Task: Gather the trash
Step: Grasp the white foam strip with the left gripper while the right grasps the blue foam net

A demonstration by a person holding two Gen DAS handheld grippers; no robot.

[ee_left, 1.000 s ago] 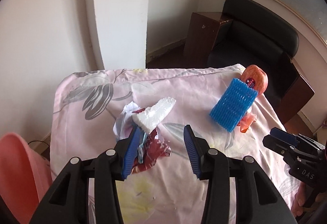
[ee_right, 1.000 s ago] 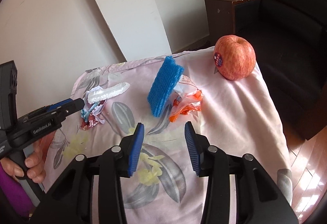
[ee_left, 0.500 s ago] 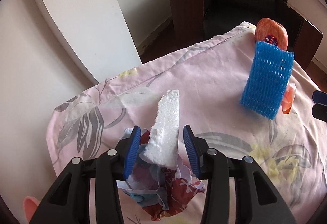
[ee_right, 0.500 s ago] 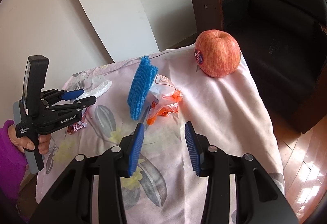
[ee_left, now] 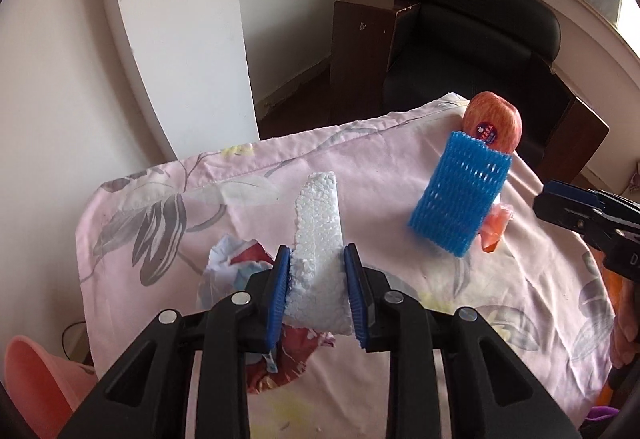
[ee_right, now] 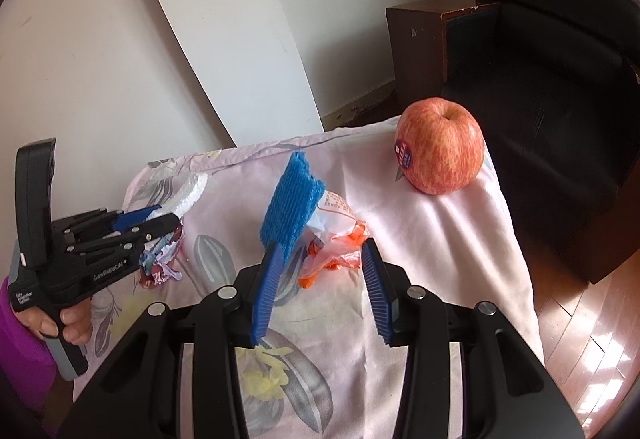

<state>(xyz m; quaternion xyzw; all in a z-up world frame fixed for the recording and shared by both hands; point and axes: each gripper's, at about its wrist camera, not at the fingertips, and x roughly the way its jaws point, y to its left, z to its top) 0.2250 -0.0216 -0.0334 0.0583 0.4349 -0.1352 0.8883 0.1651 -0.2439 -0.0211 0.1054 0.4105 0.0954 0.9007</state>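
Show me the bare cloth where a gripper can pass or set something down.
Free: the stretch between the blue foam net and the apple, and the near cloth on the apple's side. Crowded: around the white foam piece and crumpled wrappers, and the orange bag beside the net.

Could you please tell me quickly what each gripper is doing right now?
Left gripper: closing, its pads against the white styrofoam chunk.
Right gripper: open, holding nothing, above the crumpled orange-and-white plastic wrapper.
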